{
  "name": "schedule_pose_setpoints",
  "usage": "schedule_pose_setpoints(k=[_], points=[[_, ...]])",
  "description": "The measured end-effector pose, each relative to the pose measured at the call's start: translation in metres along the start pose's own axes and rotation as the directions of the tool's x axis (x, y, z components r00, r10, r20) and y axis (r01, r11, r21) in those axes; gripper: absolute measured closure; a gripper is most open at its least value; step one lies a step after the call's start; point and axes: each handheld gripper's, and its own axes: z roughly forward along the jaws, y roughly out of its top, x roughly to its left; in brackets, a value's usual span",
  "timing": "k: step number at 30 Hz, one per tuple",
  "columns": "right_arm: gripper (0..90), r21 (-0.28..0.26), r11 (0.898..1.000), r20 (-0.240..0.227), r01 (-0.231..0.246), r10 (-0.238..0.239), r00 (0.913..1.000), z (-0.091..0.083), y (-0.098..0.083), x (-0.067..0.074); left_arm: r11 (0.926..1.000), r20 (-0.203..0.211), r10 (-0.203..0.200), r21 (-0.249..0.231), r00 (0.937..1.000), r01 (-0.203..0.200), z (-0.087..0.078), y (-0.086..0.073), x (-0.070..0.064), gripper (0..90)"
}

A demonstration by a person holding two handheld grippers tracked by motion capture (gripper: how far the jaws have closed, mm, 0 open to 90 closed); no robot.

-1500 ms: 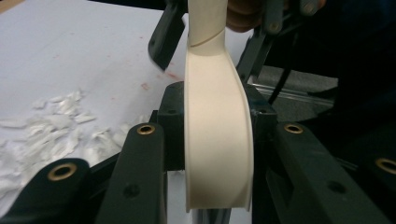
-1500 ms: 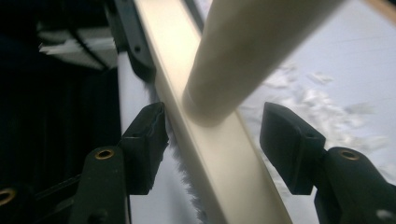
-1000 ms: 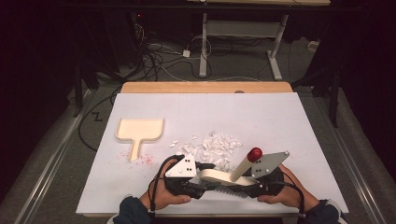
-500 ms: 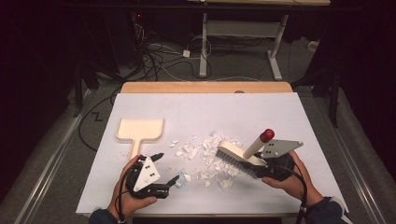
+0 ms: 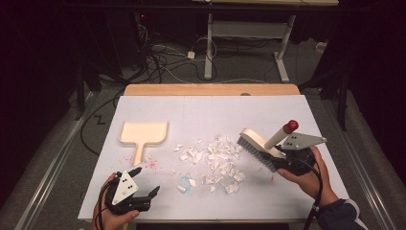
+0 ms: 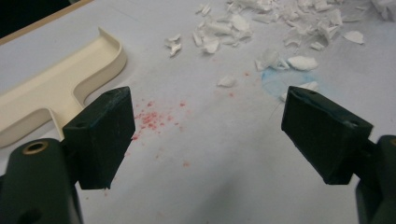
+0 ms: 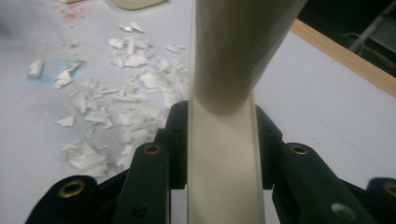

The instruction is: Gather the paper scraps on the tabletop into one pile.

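one cream dustpan (image 5: 142, 133) and one cream brush (image 5: 258, 146) with a red-tipped handle. two black grippers, left (image 5: 146, 181) and right (image 5: 282, 158). one scattered heap of white paper scraps (image 5: 215, 160), too many to count.

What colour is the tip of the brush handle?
Red, on a cream handle; the brush tip shows best in the high view.

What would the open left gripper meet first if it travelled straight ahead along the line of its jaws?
The left gripper points over bare white table sheet towards the scattered white paper scraps. Those would probably come first; the cream plastic dustpan lies off to one side.
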Motion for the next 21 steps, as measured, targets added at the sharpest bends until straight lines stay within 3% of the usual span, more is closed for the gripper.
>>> schedule_pose_setpoints(k=[1, 4, 7, 8, 9, 15, 16, 18, 19, 21], points=[[67.7, 0.001, 1.0, 0.007, -0.007, 0.007, 0.9999, -0.001, 0.0, -0.002, 1.0, -0.004, 0.0, 0.009, 1.0, 0.0, 0.001, -0.001, 0.0, 16.6], [67.7, 0.013, 1.0, 0.091, -0.009, 0.008, 0.9958, 0.001, -0.001, -0.012, 0.9998, -0.008, 0.007, 0.018, 0.9999, -0.007, 0.002, -0.002, -0.001, 16.5], [67.7, 0.036, 0.999, 0.179, -0.021, 0.014, 0.9838, 0.009, -0.001, -0.023, 0.9988, -0.014, 0.019, 0.045, 0.9997, -0.018, 0.004, -0.005, -0.002, 16.6], [67.7, 0.036, 0.999, 0.179, -0.021, 0.014, 0.9838, 0.009, -0.001, -0.023, 0.9987, -0.017, 0.021, 0.047, 0.9996, -0.02, 0.005, -0.005, -0.003, 16.6], [67.7, 0.052, 0.998, 0.22, -0.041, 0.028, 0.9751, 0.02, -0.002, -0.032, 0.9985, -0.017, 0.022, 0.05, 0.9996, -0.021, 0.005, -0.005, -0.002, 16.5], [67.7, 0.084, 0.993, 0.278, -0.08, 0.054, 0.9592, 0.052, -0.004, -0.048, 0.9983, -0.023, 0.038, 0.045, 0.999, -0.037, 0.005, -0.004, -0.004, 16.5], [67.7, 0.101, 0.992, 0.303, -0.073, 0.04, 0.9522, 0.066, -0.003, -0.049, 0.9979, -0.024, 0.042, 0.051, 0.9988, -0.041, 0.005, -0.004, -0.004, 16.5], [67.7, 0.109, 0.992, 0.305, -0.062, 0.026, 0.9519, 0.072, -0.002, -0.048, 0.9981, -0.026, 0.039, 0.048, 0.9989, -0.038, 0.005, -0.005, -0.004, 16.5], [67.7, 0.122, 0.992, 0.329, -0.044, 0.001, 0.9443, 0.085, 0.001, -0.045, 0.9983, -0.028, 0.04, 0.045, 0.9988, -0.038, 0.004, -0.005, -0.004, 16.5], [67.7, 0.13, 0.991, 0.332, -0.027, -0.017, 0.9432, 0.091, 0.002, -0.042, 0.9985, -0.032, 0.037, 0.041, 0.9988, -0.036, 0.003, -0.005, -0.004, 16.5]])
